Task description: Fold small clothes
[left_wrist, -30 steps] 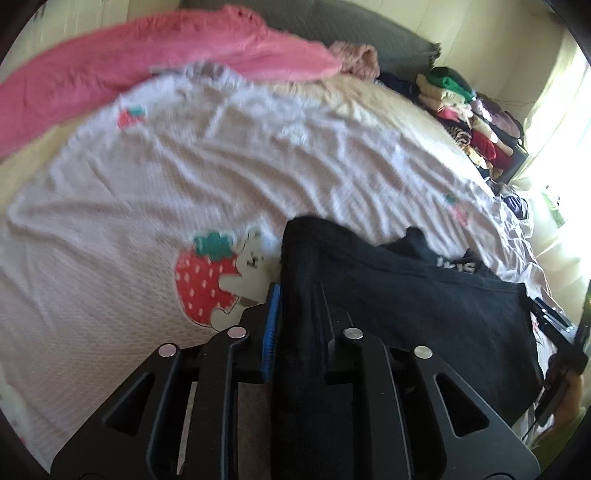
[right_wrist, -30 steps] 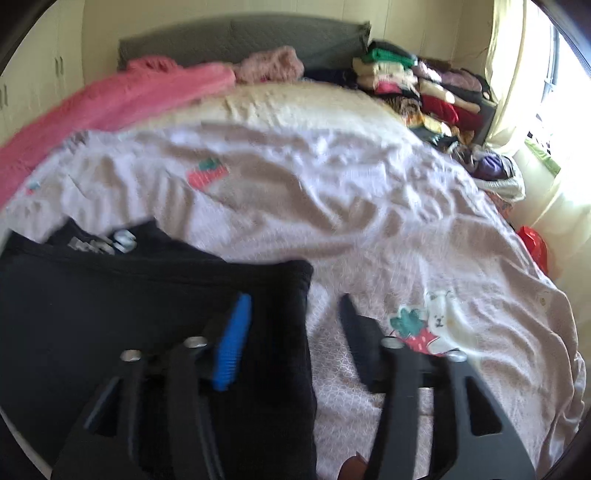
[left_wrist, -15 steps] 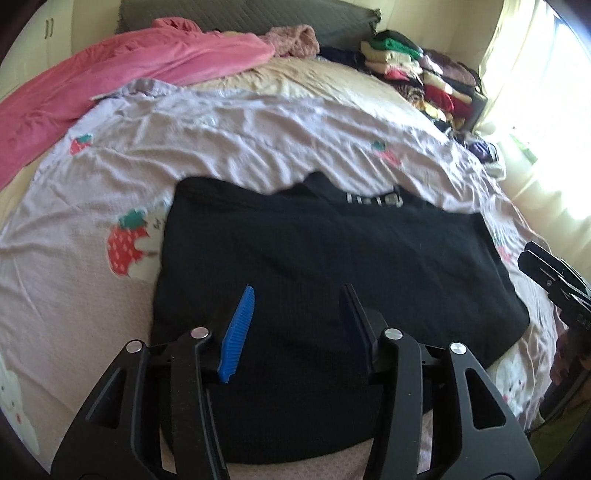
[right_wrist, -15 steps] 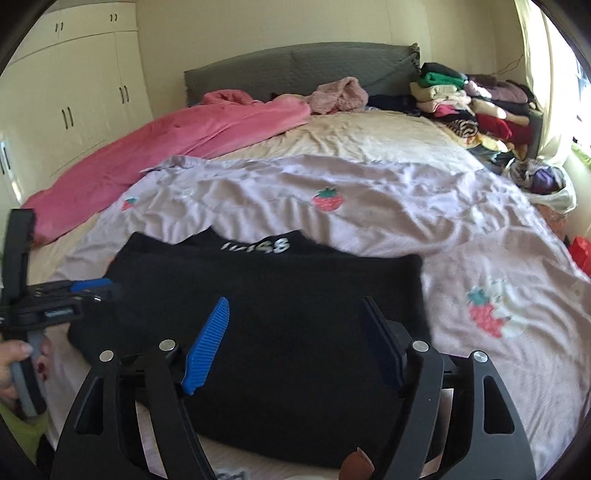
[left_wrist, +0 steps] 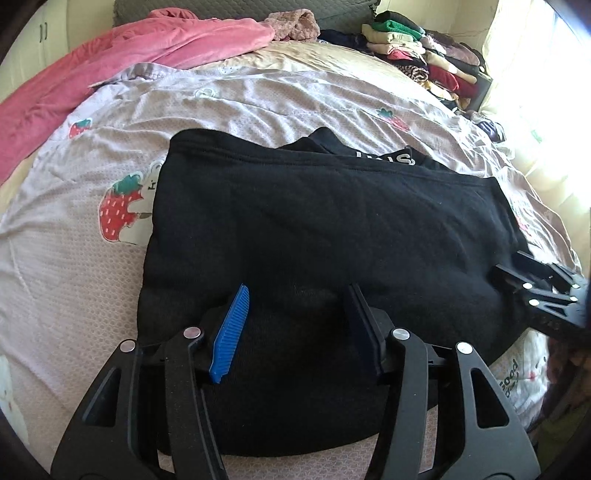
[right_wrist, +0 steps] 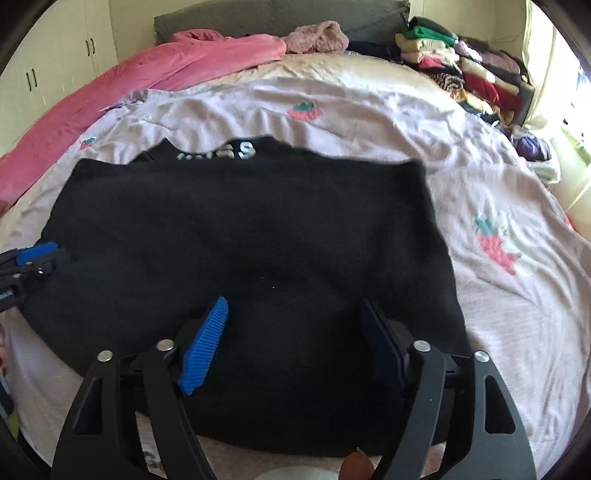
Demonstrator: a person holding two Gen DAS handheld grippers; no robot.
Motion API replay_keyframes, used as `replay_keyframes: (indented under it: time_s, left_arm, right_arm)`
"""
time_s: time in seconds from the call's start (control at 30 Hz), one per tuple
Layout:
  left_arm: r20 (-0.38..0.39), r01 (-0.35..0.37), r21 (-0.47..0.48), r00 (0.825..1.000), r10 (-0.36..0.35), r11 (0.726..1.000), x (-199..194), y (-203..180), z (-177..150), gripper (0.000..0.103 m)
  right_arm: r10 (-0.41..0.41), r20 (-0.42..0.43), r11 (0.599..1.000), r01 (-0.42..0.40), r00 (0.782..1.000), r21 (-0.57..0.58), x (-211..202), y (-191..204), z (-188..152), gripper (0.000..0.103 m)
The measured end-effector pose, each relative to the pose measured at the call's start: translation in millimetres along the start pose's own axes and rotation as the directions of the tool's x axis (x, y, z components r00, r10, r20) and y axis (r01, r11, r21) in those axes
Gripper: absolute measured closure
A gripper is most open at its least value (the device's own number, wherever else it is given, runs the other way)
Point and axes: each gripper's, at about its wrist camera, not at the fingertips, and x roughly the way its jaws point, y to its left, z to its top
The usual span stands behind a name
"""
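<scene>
garment: black top (left_wrist: 325,236) lies folded flat on the bed, near its front edge, abt centred; upper layer's hem runs across the far side; a strip w/ white lettering (left_wrist: 388,157) pokes out beyond that hem; same lettering in rt view (right_wrist: 221,151), blurred, can't read it
left gripper (left_wrist: 295,314): jaws spread wide, nothing between them; hovers over the near-left part of the top; blue ribbed pad (left_wrist: 231,336) on one finger, dark pad on the other; also shows at the left edge of the rt view (right_wrist: 29,266), by the top's left side
right gripper (right_wrist: 291,332): jaws wide apart, holding nothing; over the near-right part of the top; seen from the left cam (left_wrist: 543,291) at the top's right edge, touching or just above the cloth, can't tell which
bed cover: lilac quilt (left_wrist: 258,96) w/ strawberry prints (left_wrist: 118,206); wrinkled; the top covers part of one print's edge
pink blanket (left_wrist: 110,62): heaped along the far-left edge of the bed, reaching toward the headboard
headboard (right_wrist: 280,14): dark grey, padded, at the far end; a small dusty-pink knit (right_wrist: 317,35) bunched against it
containers: no box or basket that I can make out; stack of folded clothes (right_wrist: 461,62) piled at the far-right corner, mixed colours, green piece on top; what carries the stack is hidden
wardrobe (right_wrist: 48,66): cream doors, dark handles, beyond the left edge of the bed
</scene>
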Motion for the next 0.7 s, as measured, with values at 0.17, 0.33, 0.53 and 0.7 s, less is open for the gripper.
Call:
replay_keyframes:
  time_s: [0.17,0.33,0.53,0.7]
  left_arm:
    - [0.003,0.016,-0.003,1.0,-0.016,1.0,-4,2,0,0.054]
    - [0.05,-0.009,-0.003,0.999,0.009,1.0,-26,9,7,0.037]
    - [0.102,-0.065,-0.051,0.992,0.07,0.997,-53,36,23,0.02]
    - [0.114,-0.096,-0.072,0.988,0.104,0.993,-65,52,31,0.013]
  right_arm:
    - [0.028,0.036,1.0,-0.028,0.999,-0.01,-11,4,1,0.027]
    - [0.12,0.124,0.993,-0.117,0.985,-0.034,-42,19,5,0.024]
    - [0.197,0.185,0.978,-0.18,0.963,-0.101,-73,47,5,0.008]
    - [0.226,0.242,0.966,-0.185,0.944,-0.18,-100,73,15,0.008]
